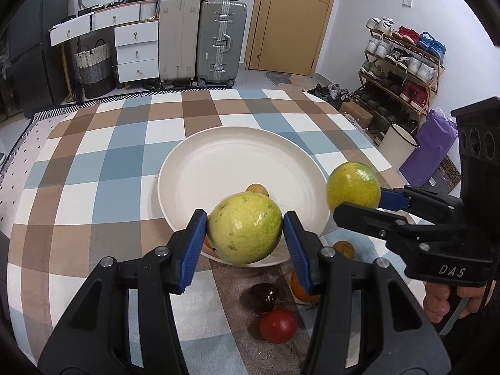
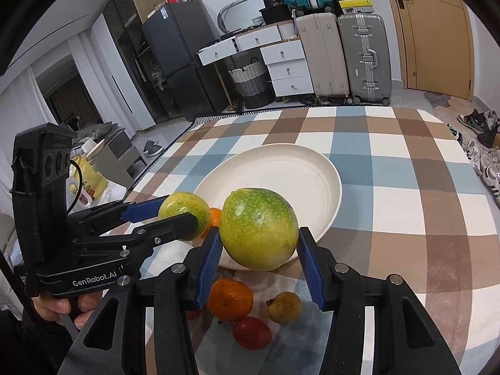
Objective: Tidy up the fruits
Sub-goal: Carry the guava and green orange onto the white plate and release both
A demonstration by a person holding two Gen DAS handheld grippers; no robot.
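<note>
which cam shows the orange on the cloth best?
Right wrist: the orange sits in plain view between the right gripper's fingers, near the plate. In the left wrist view only a sliver of it shows behind a blue pad.

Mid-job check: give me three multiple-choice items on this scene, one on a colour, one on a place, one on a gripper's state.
1. What colour is the plate?
A) white B) blue C) black
2. Where does the red fruit lie?
A) on the plate B) on the checked cloth, near the plate C) in a gripper
3. The right gripper is:
A) open and empty B) shut on a green fruit C) out of view

Answers: 1 A, its rim and floor are white; 2 B, it rests on the cloth outside the rim; 3 B, both blue pads press the fruit's sides.
</note>
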